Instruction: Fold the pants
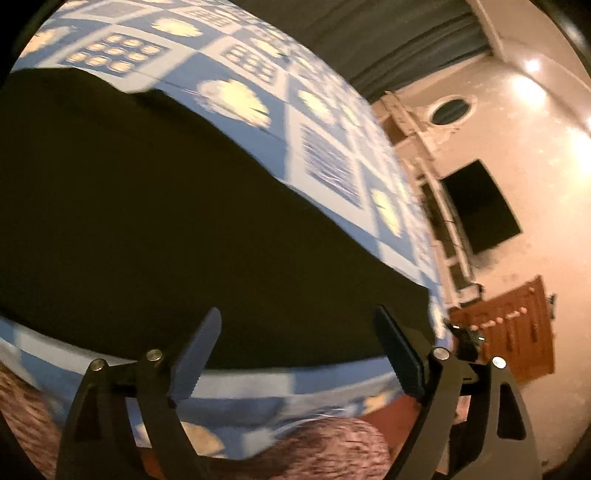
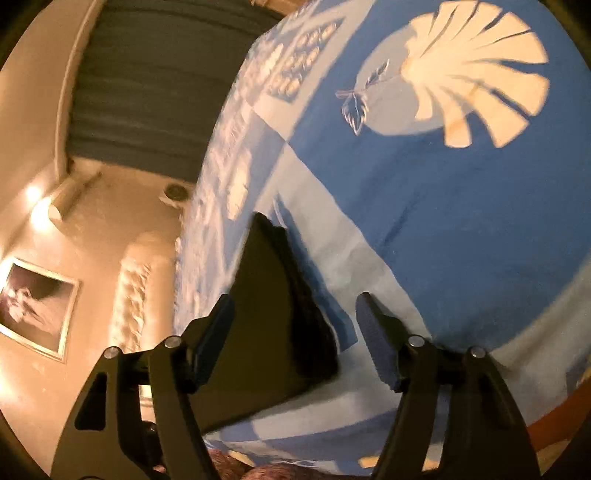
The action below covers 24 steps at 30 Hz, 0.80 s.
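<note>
Pants (image 1: 147, 221) lie flat and dark on the blue patterned bedspread (image 1: 325, 147) | left gripper (image 1: 299, 354) and right gripper (image 2: 295, 339) both spread, holding nothing | fold looks laid | next: check edges, perhaps regrasp for another fold.

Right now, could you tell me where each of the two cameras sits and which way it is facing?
Left wrist: on the left gripper, angled down at the dark pants on the blue patterned bedsheet; both open fingers show.
Right wrist: on the right gripper, angled down at the pants' folded edge and a shell print; open fingers show.
Shared: pants, bedsheet, grey curtain.
</note>
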### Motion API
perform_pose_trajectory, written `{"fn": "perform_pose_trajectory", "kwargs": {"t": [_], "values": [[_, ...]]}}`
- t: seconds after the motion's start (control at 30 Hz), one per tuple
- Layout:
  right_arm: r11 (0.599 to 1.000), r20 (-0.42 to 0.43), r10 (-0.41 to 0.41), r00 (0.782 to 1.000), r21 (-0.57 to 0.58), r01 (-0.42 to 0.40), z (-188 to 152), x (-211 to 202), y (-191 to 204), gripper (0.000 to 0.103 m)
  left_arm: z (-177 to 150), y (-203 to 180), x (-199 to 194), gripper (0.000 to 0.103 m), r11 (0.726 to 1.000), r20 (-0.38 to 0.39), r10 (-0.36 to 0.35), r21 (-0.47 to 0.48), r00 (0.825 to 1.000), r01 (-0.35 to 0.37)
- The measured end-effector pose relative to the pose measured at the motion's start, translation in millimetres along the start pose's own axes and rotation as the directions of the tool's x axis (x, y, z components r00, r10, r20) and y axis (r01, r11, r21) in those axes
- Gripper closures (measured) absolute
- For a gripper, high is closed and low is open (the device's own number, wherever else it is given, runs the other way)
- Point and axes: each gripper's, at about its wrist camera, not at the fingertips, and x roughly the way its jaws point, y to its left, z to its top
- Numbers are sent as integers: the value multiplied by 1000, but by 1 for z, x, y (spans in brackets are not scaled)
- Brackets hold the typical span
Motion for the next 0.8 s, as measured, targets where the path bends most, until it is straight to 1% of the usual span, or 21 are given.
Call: {"fn": "perform_pose_trajectory", "kwargs": {"t": [0.03, 0.1, 0.13, 0.17, 0.27, 0.3, 0.33, 0.37, 0.4, 0.43, 0.5, 0.53, 0.6, 0.63, 0.7, 0.73, 0.77, 0.8], "values": [[1000, -29, 20, 999, -19, -20, 1, 4, 4, 24, 5, 9, -5, 19, 1000, 17, 30, -6, 999, -30], [998, -103, 40, 994, -50, -46, -1, 12, 11, 23, 9, 29, -12, 19, 997, 29, 70, -22, 997, -70], [996, -148, 43, 988, -71, -53, -5, 18, 15, 23, 12, 37, -13, 19, 996, 23, 85, -35, 996, -84], [994, -172, 39, 984, -90, -55, -7, 23, 19, 23, 12, 44, -14, 19, 995, 20, 92, -48, 996, -91], [995, -178, 29, 984, -85, -45, -7, 27, 23, 24, 16, 64, -17, 19, 989, 22, 110, -100, 994, -107], [996, -178, 24, 984, -77, -38, -6, 30, 24, 38, 16, 65, -17, 19, 988, 21, 111, -107, 994, -108], [997, -210, 22, 977, -63, -36, -9, 35, 22, 70, 16, 69, -16, 19, 987, 17, 115, -115, 993, -113], [998, -237, 19, 971, -59, -34, -12, 41, 23, 79, 16, 70, -16, 19, 986, 15, 118, -118, 993, -116], [996, -227, -27, 973, -84, 8, -14, 41, 26, 79, 16, 71, -15, 19, 986, 13, 118, -117, 993, -115], [990, -197, -91, 976, -126, 67, -12, 39, 31, 80, 17, 71, -15, 19, 987, 11, 118, -109, 993, -116], [983, -136, -131, 982, -149, 111, -5, 27, 29, 82, 18, 69, -19, 19, 988, 14, 132, -88, 991, -130], [980, -113, -166, 980, -129, 151, 0, 21, 17, 92, 19, 68, -22, 19, 988, 21, 134, -78, 991, -132], [997, -126, -73, 989, -13, 72, 0, 20, -8, 93, 22, 69, -28, 19, 990, 36, 132, -61, 991, -130], [998, -126, -63, 990, -21, 61, -1, 20, -9, 92, 25, 71, -31, 19, 988, 42, 147, -48, 988, -145], [997, -118, -60, 991, -57, 53, -3, 19, -2, 90, 31, 78, -34, 19, 984, 46, 172, -45, 984, -170], [997, -113, -58, 992, -47, 53, -3, 17, -2, 86, 35, 84, -37, 19, 982, 51, 183, -52, 982, -181], [997, -91, -78, 993, -38, 74, -3, 11, 0, 84, 39, 89, -39, 19, 980, 59, 195, -58, 979, -191], [995, -63, -94, 994, -43, 92, 1, 6, 2, 75, 42, 93, -43, 19, 977, 66, 208, -62, 976, -204]]}}
